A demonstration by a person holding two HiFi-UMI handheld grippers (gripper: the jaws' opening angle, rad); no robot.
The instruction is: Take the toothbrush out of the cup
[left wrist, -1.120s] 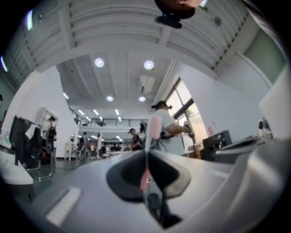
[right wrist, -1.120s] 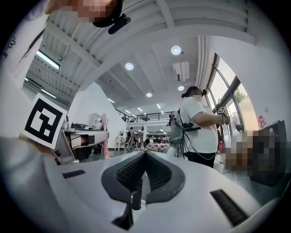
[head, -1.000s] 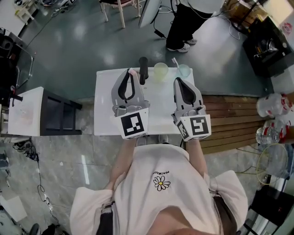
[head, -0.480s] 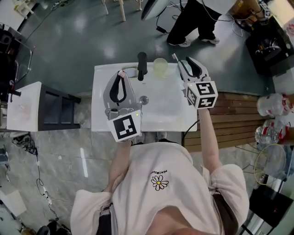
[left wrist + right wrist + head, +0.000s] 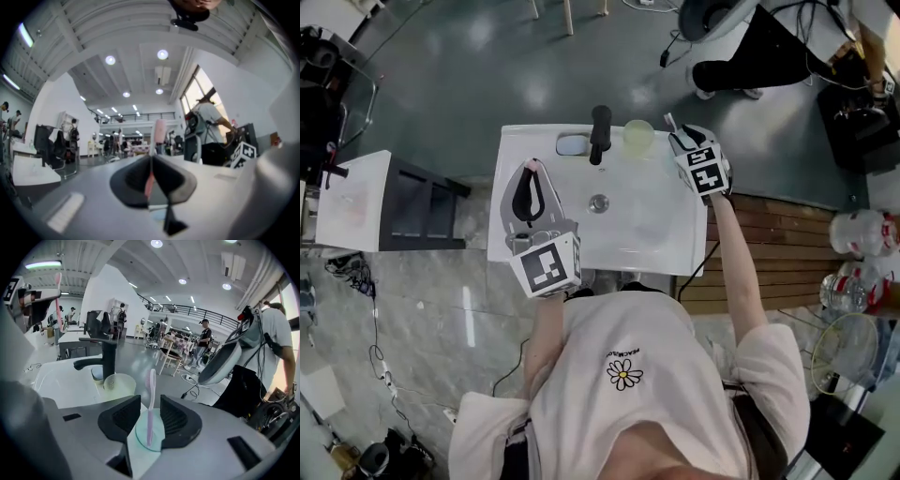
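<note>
The washbasin (image 5: 656,248) carries the small things. The faucet (image 5: 600,133) stands at the middle of its far edge, and the drain (image 5: 598,202) lies in front of it, at the basin's centre. A small dish (image 5: 571,144) lies just left of the faucet on the far edge. The middle cup (image 5: 637,138) stands just right of the faucet. The corner cup (image 5: 151,439) sits at the far right corner, with the toothbrush (image 5: 150,394) standing in it. A shelf unit (image 5: 417,220) stands just beside the washbasin's left edge, with a side table (image 5: 352,202) beyond it. Wooden decking (image 5: 773,244) lies along the right edge.
</note>
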